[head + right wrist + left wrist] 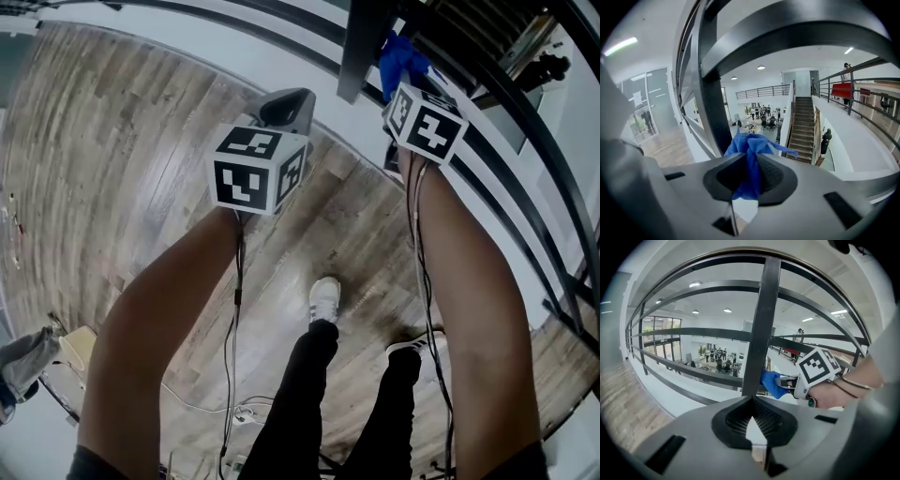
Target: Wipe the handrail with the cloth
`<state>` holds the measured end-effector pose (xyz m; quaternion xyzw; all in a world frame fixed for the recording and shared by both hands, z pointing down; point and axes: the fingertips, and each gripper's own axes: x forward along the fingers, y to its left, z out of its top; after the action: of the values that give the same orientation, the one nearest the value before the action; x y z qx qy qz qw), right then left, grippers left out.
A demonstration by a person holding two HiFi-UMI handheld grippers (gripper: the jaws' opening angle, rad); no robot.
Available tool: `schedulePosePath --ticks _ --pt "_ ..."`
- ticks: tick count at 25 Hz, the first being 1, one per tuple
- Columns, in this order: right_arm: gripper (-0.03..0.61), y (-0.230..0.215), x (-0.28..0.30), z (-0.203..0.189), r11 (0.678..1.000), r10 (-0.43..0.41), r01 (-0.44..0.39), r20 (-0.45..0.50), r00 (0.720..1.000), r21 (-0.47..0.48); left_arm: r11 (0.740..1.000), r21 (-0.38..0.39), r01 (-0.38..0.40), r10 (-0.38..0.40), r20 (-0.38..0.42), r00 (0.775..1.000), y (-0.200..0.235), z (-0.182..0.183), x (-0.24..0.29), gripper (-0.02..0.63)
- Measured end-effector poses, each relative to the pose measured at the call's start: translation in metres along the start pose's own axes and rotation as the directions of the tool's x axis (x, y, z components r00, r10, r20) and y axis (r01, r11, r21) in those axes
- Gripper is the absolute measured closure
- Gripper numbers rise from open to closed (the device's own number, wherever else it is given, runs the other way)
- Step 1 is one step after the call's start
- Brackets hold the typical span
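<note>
Open floor [141, 169] lies left of the handrail [797, 23]. Right gripper [747, 176] fingers pinch the cloth [749, 150] beside a post [761, 324]. Left gripper [751, 420] fingers are pressed together, empty.

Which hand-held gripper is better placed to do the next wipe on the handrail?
Right. The right hand-held gripper is shut on the blue cloth, which is up by the dark handrail. The left hand-held gripper is shut with nothing between its jaws.
</note>
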<state>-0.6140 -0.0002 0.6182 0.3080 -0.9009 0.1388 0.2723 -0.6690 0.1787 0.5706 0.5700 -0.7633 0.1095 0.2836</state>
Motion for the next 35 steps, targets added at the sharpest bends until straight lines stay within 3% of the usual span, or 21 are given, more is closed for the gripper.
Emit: schedulePosePath --ticks 5,11,16,19,22,31,35 --pt "0.506 -0.024 -0.011 -0.013 1.0 -0.027 0.027 -0.007 1.0 -0.003 1.0 -0.015 -0.001 0.001 -0.005 1.0 -0.015 -0.017 0.004 0.609" --pt "0.506 -0.073 -0.038 -0.028 0.997 -0.064 0.065 -0.015 0.998 0.038 0.998 -0.006 0.066 -0.066 -0.025 0.998 -0.076 -0.029 0.019 0.609" --pt "0.506 -0.123 -0.068 -0.045 0.994 -0.089 0.089 -0.007 0.996 0.069 0.99 0.078 0.115 -0.113 -0.026 0.993 -0.135 -0.025 0.032 0.609" --pt "0.506 -0.157 -0.09 -0.054 0.992 -0.101 0.1 0.006 0.995 0.077 0.975 0.161 0.151 -0.149 -0.022 0.989 -0.174 -0.018 0.038 0.609" --pt "0.506 -0.195 -0.112 -0.066 0.987 -0.134 0.134 -0.002 0.991 0.088 0.962 0.193 0.192 -0.19 -0.032 0.981 -0.212 -0.018 0.045 0.609" --pt "0.506 -0.305 -0.181 -0.105 0.971 -0.2 0.2 -0.012 0.98 0.135 0.964 0.112 0.241 -0.234 -0.074 0.969 -0.309 -0.029 0.067 0.609" --pt "0.506 -0.354 -0.213 -0.122 0.961 -0.23 0.232 -0.028 0.973 0.152 0.959 0.125 0.255 -0.246 -0.087 0.965 -0.359 -0.029 0.081 0.609"
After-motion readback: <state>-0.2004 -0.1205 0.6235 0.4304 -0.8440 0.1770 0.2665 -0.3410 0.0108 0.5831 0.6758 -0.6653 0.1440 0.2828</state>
